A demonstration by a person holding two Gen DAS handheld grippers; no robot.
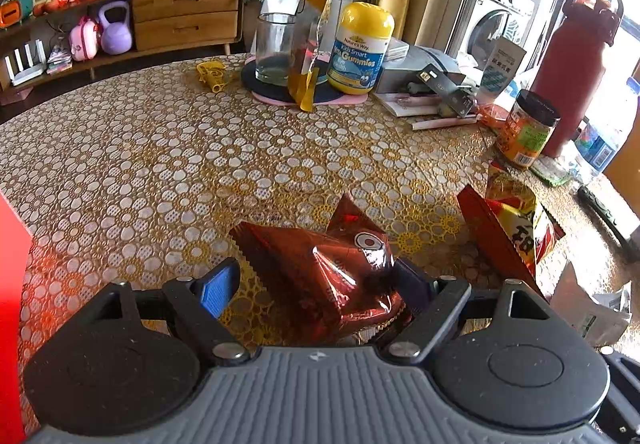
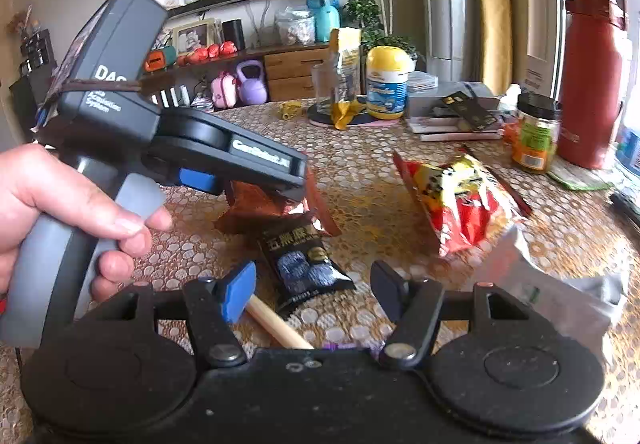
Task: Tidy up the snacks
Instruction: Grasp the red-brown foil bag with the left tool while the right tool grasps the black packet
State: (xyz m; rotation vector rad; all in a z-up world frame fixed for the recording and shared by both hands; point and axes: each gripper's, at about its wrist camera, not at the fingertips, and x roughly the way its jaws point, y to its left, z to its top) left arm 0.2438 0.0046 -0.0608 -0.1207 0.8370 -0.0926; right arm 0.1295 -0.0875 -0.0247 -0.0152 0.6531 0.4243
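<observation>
A copper-brown foil snack bag [image 1: 320, 268] lies on the patterned tablecloth [image 1: 160, 164], between the fingers of my left gripper [image 1: 316, 288]. The jaws stand open: the bag rests against the right finger, and the blue left pad [image 1: 218, 290] is apart from it. In the right wrist view a hand holds the left gripper [image 2: 280, 180] over that foil bag [image 2: 272, 208]. My right gripper [image 2: 314, 290] is open and holds nothing. A black snack packet [image 2: 304, 264] lies just beyond its fingertips. A red and yellow snack bag [image 2: 460, 196] stands to the right.
A wooden stick [image 2: 276, 326] lies under the right gripper and a silvery bag [image 2: 560, 284] at its right. Further back stand a glass [image 1: 276, 44], a yellow pouch [image 1: 310, 40], a gummies bottle [image 1: 360, 48], a black-lidded jar [image 1: 528, 128] and a red thermos [image 1: 572, 60].
</observation>
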